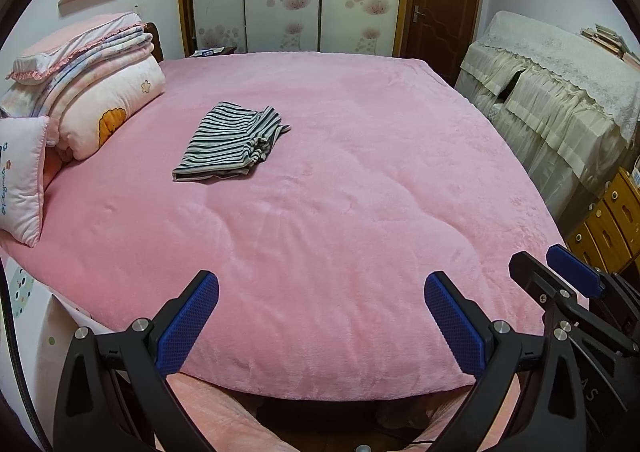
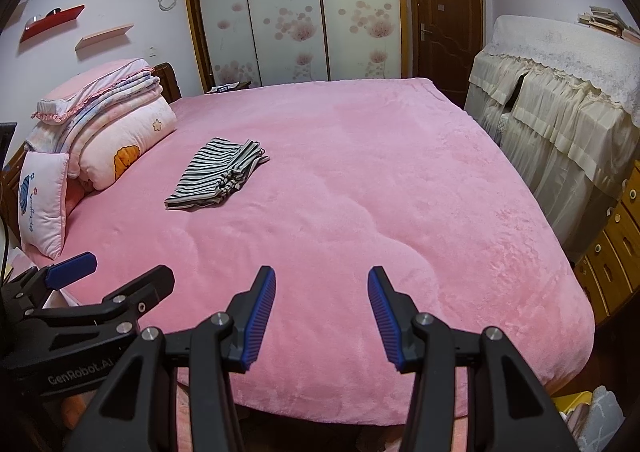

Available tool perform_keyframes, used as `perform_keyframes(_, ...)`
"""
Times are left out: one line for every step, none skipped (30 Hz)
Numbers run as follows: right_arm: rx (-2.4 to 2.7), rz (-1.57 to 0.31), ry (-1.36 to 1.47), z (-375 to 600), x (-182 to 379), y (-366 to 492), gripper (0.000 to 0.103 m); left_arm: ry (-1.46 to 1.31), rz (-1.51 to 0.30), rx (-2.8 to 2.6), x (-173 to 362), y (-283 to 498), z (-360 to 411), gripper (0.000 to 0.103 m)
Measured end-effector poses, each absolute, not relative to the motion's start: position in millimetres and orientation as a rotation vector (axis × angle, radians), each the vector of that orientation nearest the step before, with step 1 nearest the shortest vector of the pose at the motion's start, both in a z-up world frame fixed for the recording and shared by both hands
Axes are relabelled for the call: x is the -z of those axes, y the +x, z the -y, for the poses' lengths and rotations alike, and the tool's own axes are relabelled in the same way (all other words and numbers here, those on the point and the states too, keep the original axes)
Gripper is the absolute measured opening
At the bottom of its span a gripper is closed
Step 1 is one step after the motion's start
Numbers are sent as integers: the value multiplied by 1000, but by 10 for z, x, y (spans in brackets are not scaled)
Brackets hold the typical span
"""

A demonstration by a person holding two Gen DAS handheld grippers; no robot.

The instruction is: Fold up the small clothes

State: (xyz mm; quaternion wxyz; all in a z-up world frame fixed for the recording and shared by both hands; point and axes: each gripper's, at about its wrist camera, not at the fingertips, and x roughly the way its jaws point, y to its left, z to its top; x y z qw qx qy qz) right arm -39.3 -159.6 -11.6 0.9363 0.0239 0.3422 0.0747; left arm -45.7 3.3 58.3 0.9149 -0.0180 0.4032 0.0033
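A small black-and-white striped garment (image 1: 230, 142) (image 2: 218, 174) lies folded in a loose rectangle on the pink bedspread (image 1: 340, 212) (image 2: 360, 192), left of the bed's middle and near the pillows. My left gripper (image 1: 321, 284) hovers over the near edge of the bed, wide open with nothing between its blue pads. My right gripper (image 2: 322, 282) hangs over the same near edge, also open and holding nothing. Both are far from the garment. The right gripper (image 1: 560, 268) shows at the right edge of the left wrist view, and the left gripper (image 2: 108, 276) at the left of the right wrist view.
Stacked quilts and pillows (image 1: 88, 92) (image 2: 104, 124) fill the bed's left side. A cloth-covered cabinet (image 1: 560, 92) and wooden drawers (image 2: 616, 244) stand to the right. Wardrobe doors (image 2: 292, 12) and a brown door (image 1: 440, 0) are behind the bed.
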Motion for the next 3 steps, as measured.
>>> perform_keyframes(-153, -698, 48, 1602, 111, -395, 49, -35, -830, -8, -585, -457, -23, 102)
perform_keyframes(-153, -696, 48, 1608, 110, -400, 49, -33, -830, -10, -587, -456, 0, 102)
perform_keyframes(-152, -696, 48, 1590, 93, -391, 49, -29, -831, -12, -592, -457, 7, 102)
